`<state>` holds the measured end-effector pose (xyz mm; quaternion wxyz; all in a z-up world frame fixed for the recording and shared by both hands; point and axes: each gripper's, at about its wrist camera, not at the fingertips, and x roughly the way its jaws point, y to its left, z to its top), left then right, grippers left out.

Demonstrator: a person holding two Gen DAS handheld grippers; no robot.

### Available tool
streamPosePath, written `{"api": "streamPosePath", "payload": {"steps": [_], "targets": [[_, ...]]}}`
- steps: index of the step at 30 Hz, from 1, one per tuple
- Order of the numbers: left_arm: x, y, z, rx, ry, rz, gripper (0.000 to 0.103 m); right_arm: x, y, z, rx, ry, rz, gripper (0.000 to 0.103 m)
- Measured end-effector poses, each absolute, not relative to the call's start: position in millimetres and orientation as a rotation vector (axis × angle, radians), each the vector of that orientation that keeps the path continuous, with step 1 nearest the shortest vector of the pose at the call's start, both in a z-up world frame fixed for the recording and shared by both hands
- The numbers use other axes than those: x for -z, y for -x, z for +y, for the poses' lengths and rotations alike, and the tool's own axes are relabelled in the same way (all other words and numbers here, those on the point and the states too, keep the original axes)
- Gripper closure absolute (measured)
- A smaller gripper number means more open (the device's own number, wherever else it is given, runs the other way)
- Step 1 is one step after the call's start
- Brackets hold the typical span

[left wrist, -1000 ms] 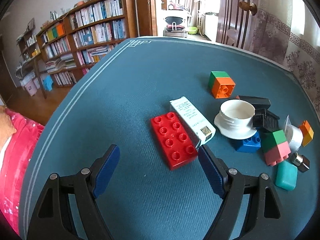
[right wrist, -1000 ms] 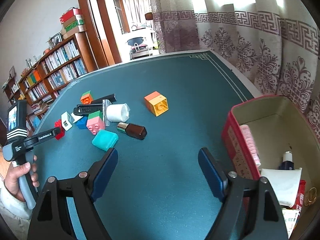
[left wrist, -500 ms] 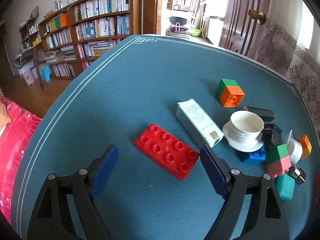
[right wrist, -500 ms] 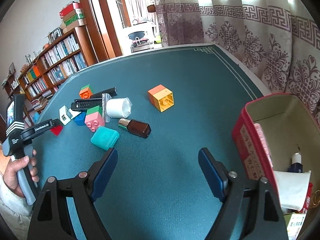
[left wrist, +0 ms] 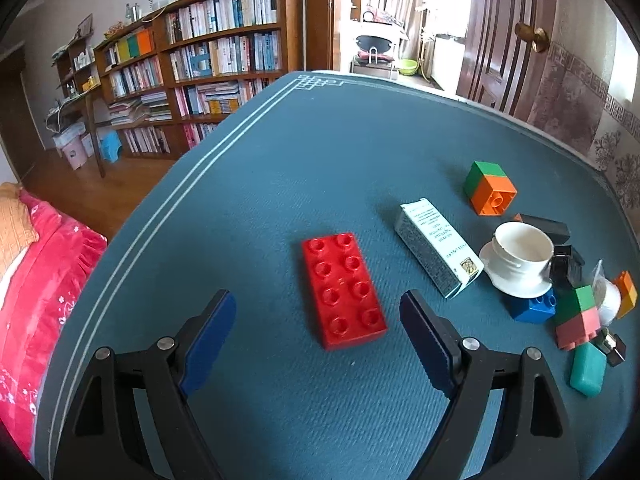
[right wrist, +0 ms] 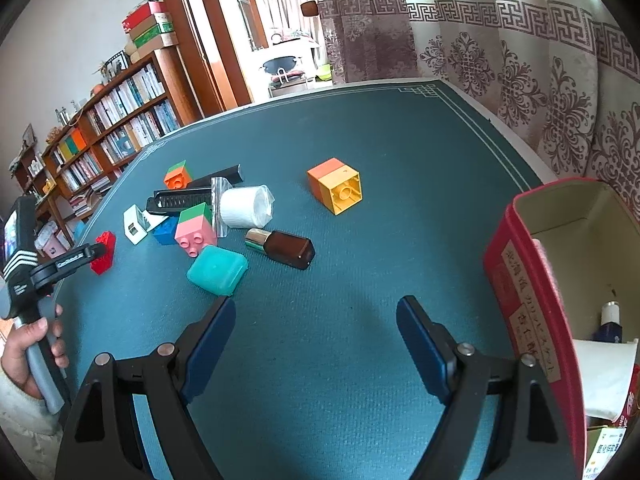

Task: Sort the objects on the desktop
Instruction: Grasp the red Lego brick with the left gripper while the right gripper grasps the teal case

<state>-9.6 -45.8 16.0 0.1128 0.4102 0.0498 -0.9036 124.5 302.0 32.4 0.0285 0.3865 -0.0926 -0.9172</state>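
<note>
Open grippers hover over a cluttered blue table.
The left gripper (left wrist: 318, 330), jaws wide and empty, frames a red brick (left wrist: 342, 290) lying flat; the right gripper (right wrist: 316, 340), equally open, faces a teal case (right wrist: 217, 270), with a red box (right wrist: 532, 292) beside it.

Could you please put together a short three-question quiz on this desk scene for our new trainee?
1. True or false: the left gripper is shut on the red brick.
2. Which thing lies nearest the brown bottle? A) teal case B) orange-and-yellow block C) red tin box
3. Fill in: the white cup stands on a white ____.

Key
1. False: the jaws stand open, the brick lies on the table ahead of them, untouched.
2. A.
3. Saucer.
</note>
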Motion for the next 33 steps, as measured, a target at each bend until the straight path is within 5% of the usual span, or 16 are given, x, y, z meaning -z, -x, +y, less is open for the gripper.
{"api": "streamPosePath", "payload": {"steps": [5, 11, 33], "targets": [[-8.3, 21.1, -43.4, 2.634, -1.226, 0.144, 0.016, -33.4, -125.1, 303.9, 2.835, -1.188, -0.291, 0.017], [-9.1, 19.5, -46.5, 2.668, -1.213, 0.163, 0.069, -32.4, -121.9, 294.6, 2.784, -1.174, -0.28, 0.017], [-29.0, -19.6, -12.3, 2.868, -1.226, 0.121, 0.069, -4.7, -55.9, 221.3, 2.61, -1.243, -0.076, 0.028]]}}
